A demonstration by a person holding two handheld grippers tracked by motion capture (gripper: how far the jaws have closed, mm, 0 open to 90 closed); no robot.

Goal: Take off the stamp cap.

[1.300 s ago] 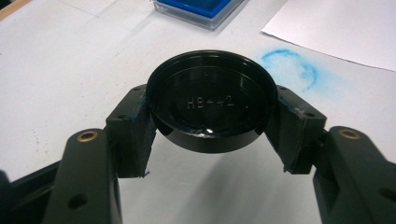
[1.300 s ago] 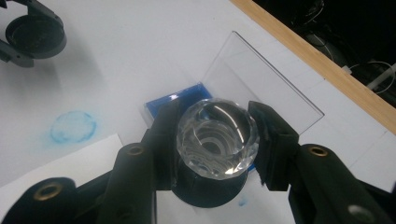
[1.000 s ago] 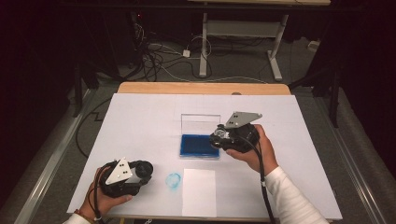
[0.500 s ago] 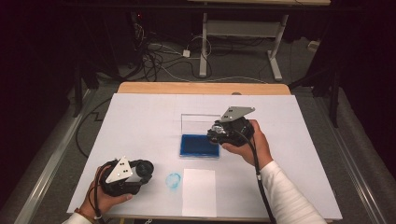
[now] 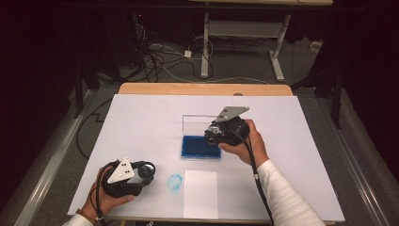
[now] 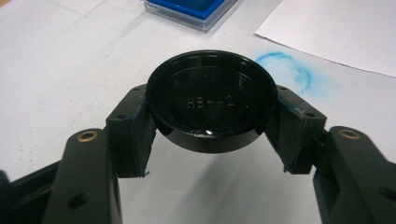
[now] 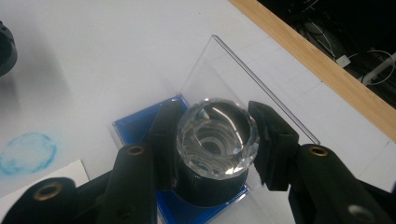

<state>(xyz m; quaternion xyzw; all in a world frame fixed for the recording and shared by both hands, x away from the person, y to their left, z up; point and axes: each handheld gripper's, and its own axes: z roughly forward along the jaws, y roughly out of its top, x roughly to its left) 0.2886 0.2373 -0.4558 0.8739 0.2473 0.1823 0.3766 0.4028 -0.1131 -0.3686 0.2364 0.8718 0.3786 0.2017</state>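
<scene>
meanwhile right gripper (image 7: pixel 217 140) grips faceted glass stamp (image 7: pixel 217 137) over blue inkpad (image 7: pixel 140 122).

White sleeve (image 5: pixel 282 197); black claws, brass screws, grey plates.

The ink pad (image 5: pixel 201 147) lies behind the paper sheet (image 5: pixel 201 194), a smudge (image 5: pixel 175 182) left of the sheet.

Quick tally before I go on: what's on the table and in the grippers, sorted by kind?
Stamp with clear faceted top, in the right gripper: 1
Black round cap, in the left gripper: 1
Blue ink pad in clear case: 1
White paper sheet: 1
Blue ink print on the table cover: 1
Total: 5
</scene>
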